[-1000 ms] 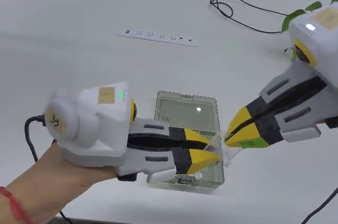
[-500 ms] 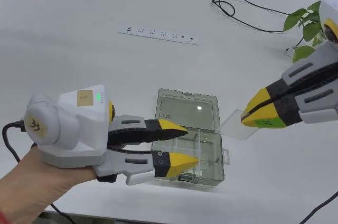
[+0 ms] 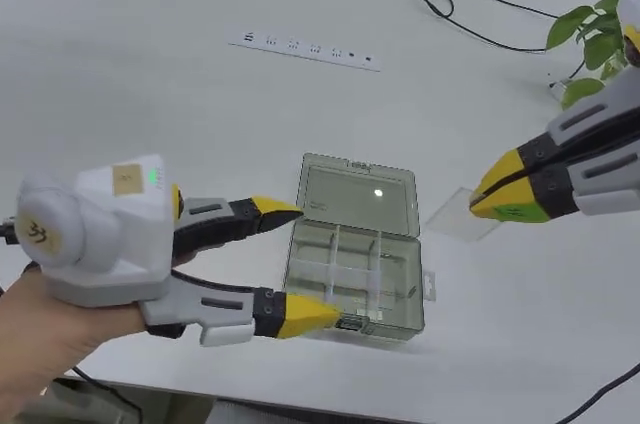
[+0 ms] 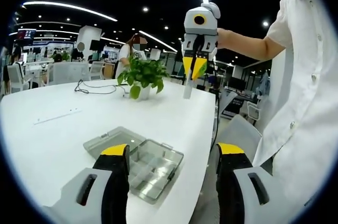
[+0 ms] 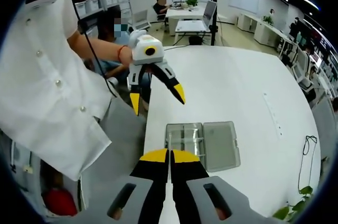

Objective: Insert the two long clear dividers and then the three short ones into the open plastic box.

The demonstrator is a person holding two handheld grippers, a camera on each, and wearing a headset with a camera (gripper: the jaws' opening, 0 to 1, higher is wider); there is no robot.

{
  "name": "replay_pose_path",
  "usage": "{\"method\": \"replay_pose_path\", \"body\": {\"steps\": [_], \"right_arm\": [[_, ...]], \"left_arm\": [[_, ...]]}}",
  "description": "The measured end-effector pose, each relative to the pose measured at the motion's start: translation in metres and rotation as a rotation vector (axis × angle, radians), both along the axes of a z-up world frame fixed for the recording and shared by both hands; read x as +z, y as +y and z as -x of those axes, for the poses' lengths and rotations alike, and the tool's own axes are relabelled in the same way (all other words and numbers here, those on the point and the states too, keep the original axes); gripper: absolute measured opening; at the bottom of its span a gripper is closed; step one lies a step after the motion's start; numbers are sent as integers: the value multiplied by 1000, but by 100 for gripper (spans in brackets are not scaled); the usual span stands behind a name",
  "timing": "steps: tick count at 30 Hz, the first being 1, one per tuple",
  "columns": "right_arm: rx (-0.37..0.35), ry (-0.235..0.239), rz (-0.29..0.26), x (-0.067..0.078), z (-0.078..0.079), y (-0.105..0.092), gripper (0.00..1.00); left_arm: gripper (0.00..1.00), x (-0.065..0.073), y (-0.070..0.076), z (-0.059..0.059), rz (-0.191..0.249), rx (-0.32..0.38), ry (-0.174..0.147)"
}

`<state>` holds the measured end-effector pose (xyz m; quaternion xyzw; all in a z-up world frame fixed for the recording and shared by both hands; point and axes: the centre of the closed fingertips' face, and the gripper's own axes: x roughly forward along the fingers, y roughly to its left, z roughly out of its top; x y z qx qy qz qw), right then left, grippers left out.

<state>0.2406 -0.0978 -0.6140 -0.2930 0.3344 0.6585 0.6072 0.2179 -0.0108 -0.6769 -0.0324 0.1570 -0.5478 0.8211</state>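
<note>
Divider (image 3: 455,216) aloft; pinched in right hand-held gripper (image 3: 475,204)

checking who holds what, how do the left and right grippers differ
The left gripper has its jaws wide apart and empty; the right gripper is shut on a clear divider. The left gripper sits at the left side of the open plastic box; the right gripper is off to its right, apart from it. Both have yellow tips.

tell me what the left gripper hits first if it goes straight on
Probably the open plastic box, just ahead of the left gripper, jaws open. If it rides above the rim, height unclear, then the right gripper with its clear divider.
</note>
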Motion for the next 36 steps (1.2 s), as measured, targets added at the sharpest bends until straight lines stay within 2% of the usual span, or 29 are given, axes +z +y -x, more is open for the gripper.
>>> {"method": "replay_pose_path", "body": {"steps": [2,5,7,11,17,25,27,31,36], "right_arm": [[6,-10,19,-7,-2,0,2],[7,-13,33,-15,-2,1,2],[12,-16,51,-24,-3,2,2],[15,-28,78,-39,-8,3,2],[12,-40,114,-62,-16,4,2],[18,-46,154,-93,-18,7,2],[29,-54,175,-109,-20,4,2],[40,-61,205,-126,-25,0,2],[42,-46,220,-136,-25,-2,2]], "left_arm": [[72,-4,2,0,-4,5,11],[80,-10,6,-1,-16,16,7],[81,-16,10,-1,-29,18,10],[94,-24,14,-3,-45,31,18],[100,-37,18,-3,-69,25,34],[100,-46,22,-3,-69,31,59],[100,-46,23,-4,-62,37,61],[100,-48,25,-6,-55,48,69],[100,-50,26,-6,-51,51,77]]}}
